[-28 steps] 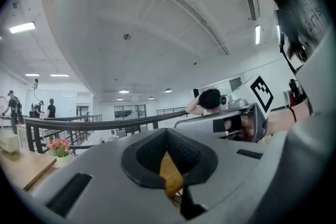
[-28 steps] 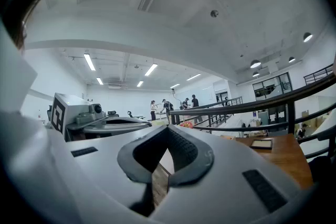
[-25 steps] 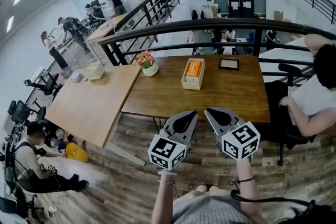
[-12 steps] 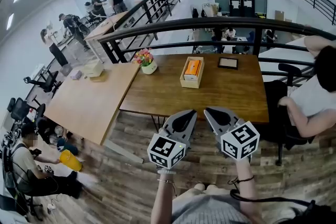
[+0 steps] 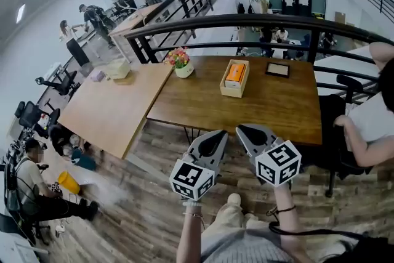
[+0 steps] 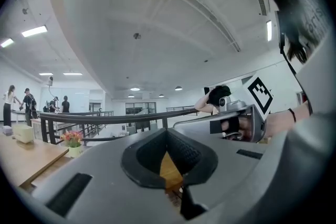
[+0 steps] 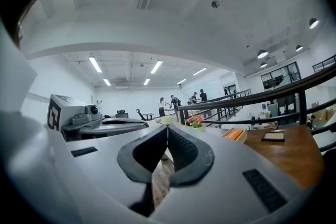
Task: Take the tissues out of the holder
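Note:
The tissue holder (image 5: 235, 77) is a light wooden box with an orange tissue pack inside. It stands on the dark wooden table (image 5: 271, 111), far ahead of both grippers. The right gripper view shows it small at the right (image 7: 234, 134). My left gripper (image 5: 217, 135) and right gripper (image 5: 245, 130) hang side by side above the plank floor, short of the table's near edge. Both are shut with nothing between the jaws. In their own views the left jaws (image 6: 167, 131) and the right jaws (image 7: 167, 127) meet at the tips.
A flower pot (image 5: 180, 62) and a dark picture frame (image 5: 277, 69) also sit on the table. A lighter table (image 5: 108, 114) adjoins it at the left. A black railing (image 5: 246, 23) runs behind. A seated person (image 5: 369, 117) is at the table's right end.
The view has shifted: the table and holder sit slightly right of and lower than before, and a shoe now shows below. Both grippers stay shut, side by side.

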Action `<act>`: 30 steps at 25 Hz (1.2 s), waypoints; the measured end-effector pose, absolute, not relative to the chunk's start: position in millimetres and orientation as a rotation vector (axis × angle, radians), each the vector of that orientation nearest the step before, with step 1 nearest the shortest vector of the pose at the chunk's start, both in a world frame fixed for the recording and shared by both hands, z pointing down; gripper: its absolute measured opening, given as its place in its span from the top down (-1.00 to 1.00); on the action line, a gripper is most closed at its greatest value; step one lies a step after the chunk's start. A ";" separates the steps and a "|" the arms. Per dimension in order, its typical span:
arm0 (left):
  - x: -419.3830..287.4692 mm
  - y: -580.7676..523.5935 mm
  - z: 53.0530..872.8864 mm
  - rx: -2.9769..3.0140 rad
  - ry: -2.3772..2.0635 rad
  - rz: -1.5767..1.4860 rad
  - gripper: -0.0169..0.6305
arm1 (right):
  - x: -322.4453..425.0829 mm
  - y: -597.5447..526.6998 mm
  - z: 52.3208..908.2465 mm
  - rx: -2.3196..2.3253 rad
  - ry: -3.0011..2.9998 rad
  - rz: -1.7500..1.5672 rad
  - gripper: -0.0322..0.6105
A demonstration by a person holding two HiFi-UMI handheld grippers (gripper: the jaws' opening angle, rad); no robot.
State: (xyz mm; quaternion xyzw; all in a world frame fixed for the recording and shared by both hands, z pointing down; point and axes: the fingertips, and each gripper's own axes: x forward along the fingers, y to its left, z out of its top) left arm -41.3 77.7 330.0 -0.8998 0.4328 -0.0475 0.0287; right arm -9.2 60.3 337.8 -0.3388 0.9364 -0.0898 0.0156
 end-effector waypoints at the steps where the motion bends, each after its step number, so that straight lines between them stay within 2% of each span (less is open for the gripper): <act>1: -42.8 76.9 329.4 -2.772 1.347 -0.141 0.92 | -11.7 59.3 338.1 -1.045 2.925 -0.275 0.86; 9: -58.9 45.4 324.5 -2.748 1.387 -0.121 0.92 | -24.4 27.4 334.8 -1.013 2.932 -0.278 0.86; 30: -53.7 -91.2 322.9 -2.846 1.139 -0.132 0.92 | -31.7 -101.7 336.0 -1.190 2.863 -0.310 0.86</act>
